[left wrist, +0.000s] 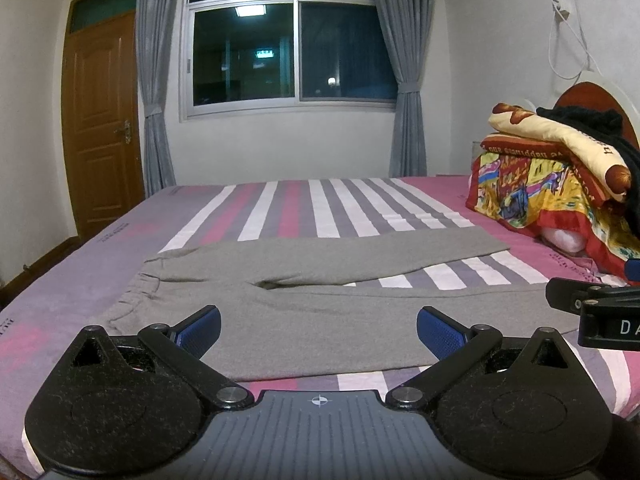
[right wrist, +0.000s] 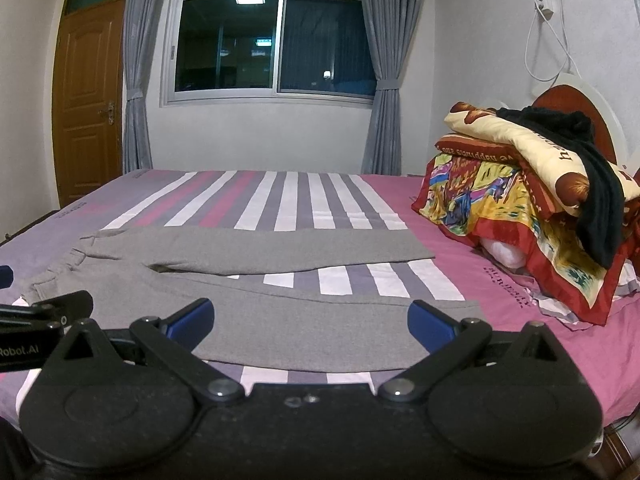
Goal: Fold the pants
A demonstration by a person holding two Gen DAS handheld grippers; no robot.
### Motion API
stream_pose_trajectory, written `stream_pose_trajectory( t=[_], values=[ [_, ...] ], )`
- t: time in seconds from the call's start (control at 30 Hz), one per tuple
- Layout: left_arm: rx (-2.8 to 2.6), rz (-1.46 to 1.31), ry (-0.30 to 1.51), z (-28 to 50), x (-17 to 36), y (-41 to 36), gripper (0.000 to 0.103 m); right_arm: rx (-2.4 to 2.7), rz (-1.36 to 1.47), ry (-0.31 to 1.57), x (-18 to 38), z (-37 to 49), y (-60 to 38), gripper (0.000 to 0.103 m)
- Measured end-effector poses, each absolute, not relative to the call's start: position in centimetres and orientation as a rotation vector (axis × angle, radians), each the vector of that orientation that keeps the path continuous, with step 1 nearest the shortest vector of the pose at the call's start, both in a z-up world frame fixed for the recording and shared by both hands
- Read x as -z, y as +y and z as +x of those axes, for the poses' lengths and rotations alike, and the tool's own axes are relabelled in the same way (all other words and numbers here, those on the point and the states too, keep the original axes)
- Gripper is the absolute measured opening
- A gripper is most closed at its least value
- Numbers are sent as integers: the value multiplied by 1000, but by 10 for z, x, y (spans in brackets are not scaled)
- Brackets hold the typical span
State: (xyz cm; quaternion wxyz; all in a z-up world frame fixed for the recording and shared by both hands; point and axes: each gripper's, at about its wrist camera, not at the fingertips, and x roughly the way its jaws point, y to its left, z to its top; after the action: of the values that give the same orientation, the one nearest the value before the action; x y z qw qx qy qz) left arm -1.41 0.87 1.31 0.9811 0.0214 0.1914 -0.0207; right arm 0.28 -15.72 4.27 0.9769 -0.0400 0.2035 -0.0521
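Grey pants (left wrist: 320, 292) (right wrist: 260, 280) lie flat across the striped bed, waistband to the left, the two legs spread apart and running to the right. My left gripper (left wrist: 319, 330) hovers open over the near edge of the near leg, close to the waist end, with nothing between its blue pads. Over the same leg, toward its cuff, my right gripper (right wrist: 311, 322) is open too and holds nothing. Each gripper shows at the edge of the other's view: the right gripper (left wrist: 600, 312) on the right side, the left gripper (right wrist: 40, 332) on the left side.
A pile of folded colourful blankets (right wrist: 520, 200) with a black garment (right wrist: 592, 184) on top stands at the right, by the headboard. The bed (left wrist: 300, 208) has bare striped sheet beyond the pants. A window, curtains and a wooden door (left wrist: 100, 120) are behind.
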Motion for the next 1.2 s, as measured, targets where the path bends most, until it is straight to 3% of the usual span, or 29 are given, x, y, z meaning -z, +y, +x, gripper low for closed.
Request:
stream_pose_trajectory(
  t=[0.87, 1.2],
  values=[
    [38, 46, 385, -14, -14, 8, 103, 103, -80, 409, -45, 2, -153, 103],
    [33, -104, 376, 65, -38, 99, 103, -33, -79, 326, -82, 71, -153, 103]
  ],
)
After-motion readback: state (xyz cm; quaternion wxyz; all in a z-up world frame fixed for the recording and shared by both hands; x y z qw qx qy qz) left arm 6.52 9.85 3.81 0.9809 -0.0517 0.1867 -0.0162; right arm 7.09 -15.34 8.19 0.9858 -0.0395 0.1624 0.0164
